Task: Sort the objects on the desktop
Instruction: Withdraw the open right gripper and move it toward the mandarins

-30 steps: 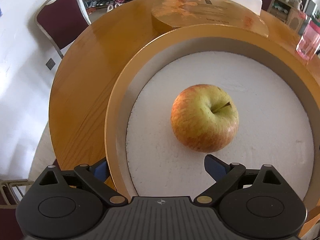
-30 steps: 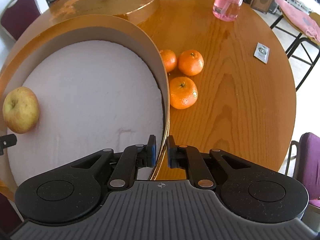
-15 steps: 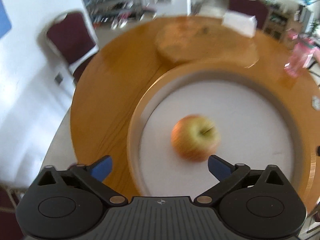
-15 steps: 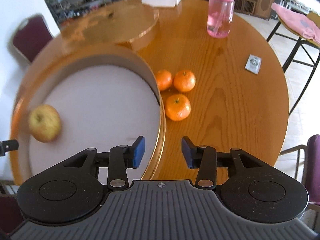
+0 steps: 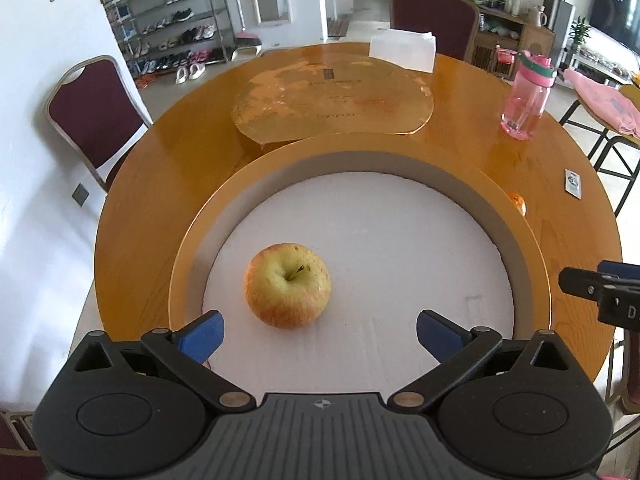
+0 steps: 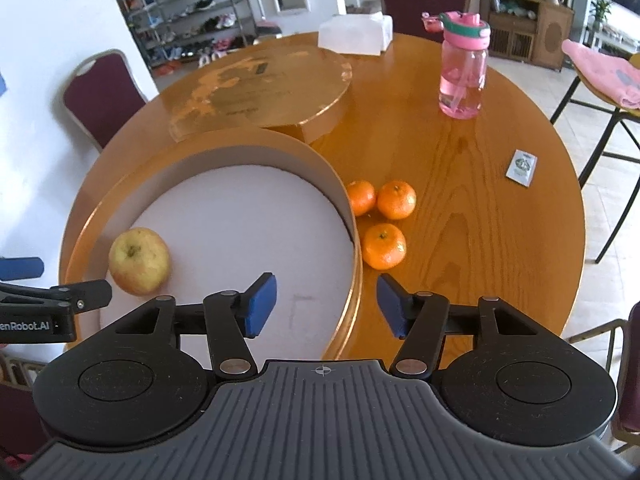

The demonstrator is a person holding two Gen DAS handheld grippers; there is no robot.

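A yellow-red apple [image 5: 288, 284] lies in a round gold box [image 5: 188, 248] with a white foam floor, on its left side; it also shows in the right wrist view [image 6: 139, 261]. Three oranges [image 6: 383, 246] lie on the round wooden table just right of the box [image 6: 352, 236]. My left gripper [image 5: 318, 334] is open and empty, held above the box's near edge, behind the apple. My right gripper [image 6: 326, 306] is open and empty, with its jaws astride the box's right rim, apart from it.
The box's gold lid [image 6: 260, 88] lies behind the box. A pink water bottle [image 6: 462, 66], a white tissue pack [image 6: 354, 34] and a small packet [image 6: 522, 162] are on the table. Maroon chairs [image 5: 94, 108] stand around it.
Both grippers have pulled up and back from the box. The right gripper, shut on the box rim a second ago, has opened and let go. The left jaws have come off the rim.
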